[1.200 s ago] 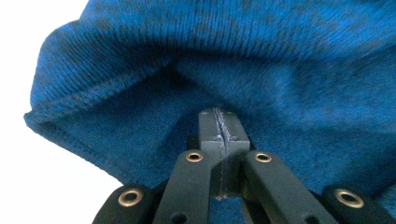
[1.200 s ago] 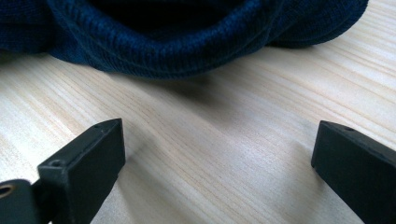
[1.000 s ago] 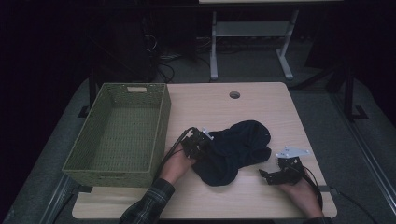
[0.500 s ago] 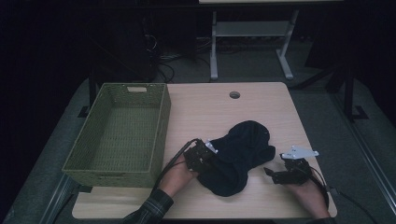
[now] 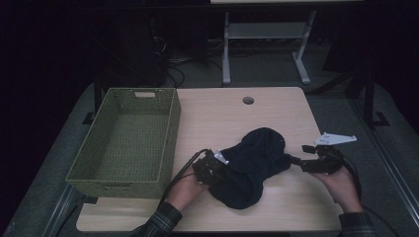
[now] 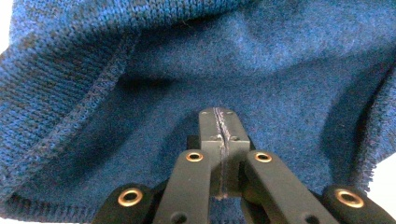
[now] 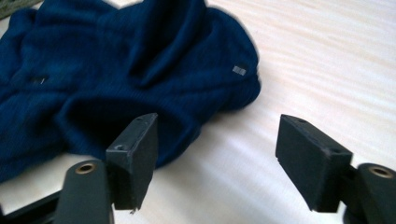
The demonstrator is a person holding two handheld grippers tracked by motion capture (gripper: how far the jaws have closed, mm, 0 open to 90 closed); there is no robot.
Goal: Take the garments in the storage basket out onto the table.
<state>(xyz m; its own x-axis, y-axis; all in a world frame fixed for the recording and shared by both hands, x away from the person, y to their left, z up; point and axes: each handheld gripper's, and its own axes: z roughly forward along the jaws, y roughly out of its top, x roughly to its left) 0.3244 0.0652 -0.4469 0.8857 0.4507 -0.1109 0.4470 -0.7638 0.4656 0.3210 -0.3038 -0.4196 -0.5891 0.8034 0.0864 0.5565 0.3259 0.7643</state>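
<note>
We see the left gripper (image 5: 213,165) clamped on the navy knit sweater (image 5: 254,163) near the counter's (image 5: 276,108) front edge; right gripper (image 5: 302,160) gapes wide beside it

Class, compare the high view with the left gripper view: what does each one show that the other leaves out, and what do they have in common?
The high view alone gives the layout: the green woven basket at the left of the light wooden table, both hands, and the right gripper at the garment's right edge. The left gripper view alone gives close detail: the two black jaws pressed together with cloth pinched between them, plus the knit ribbing and a seam. Both show the dark blue knitted garment and the left gripper at it.
</note>
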